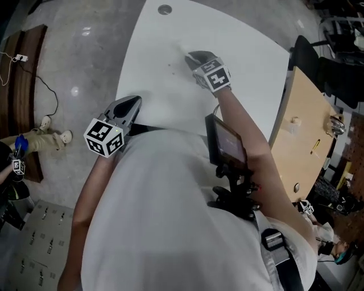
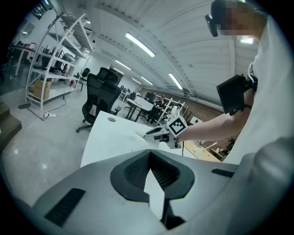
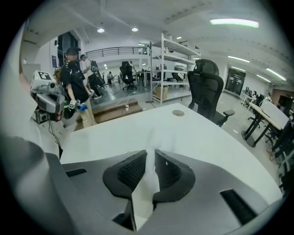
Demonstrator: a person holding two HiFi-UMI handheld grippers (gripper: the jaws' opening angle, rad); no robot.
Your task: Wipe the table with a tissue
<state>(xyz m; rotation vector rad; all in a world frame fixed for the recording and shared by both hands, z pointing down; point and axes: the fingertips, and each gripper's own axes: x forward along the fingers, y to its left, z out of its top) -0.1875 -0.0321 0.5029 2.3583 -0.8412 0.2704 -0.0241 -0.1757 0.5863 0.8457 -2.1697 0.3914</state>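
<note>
A white tissue [image 3: 147, 181] is pinched between the jaws of my right gripper [image 3: 150, 153], its top edge sticking out past the tips. In the head view this right gripper [image 1: 191, 57] is stretched out over the middle of the white table [image 1: 244, 45], tips down at the surface, with the tissue [image 1: 182, 49] faint against the white top. My left gripper [image 1: 131, 105] hangs at the table's near left edge, shut, with nothing in it. From the left gripper view the jaws [image 2: 149, 153] meet at their tips, and the right gripper [image 2: 150, 134] shows beyond them over the table [image 2: 110, 137].
A round cable grommet [image 1: 165, 9] sits near the table's far edge. A black office chair [image 3: 206, 92] stands beyond that end. A wooden desk [image 1: 307, 125] with small items adjoins on the right. A person [image 3: 76, 87] stands on the floor [image 1: 85, 57] at the left.
</note>
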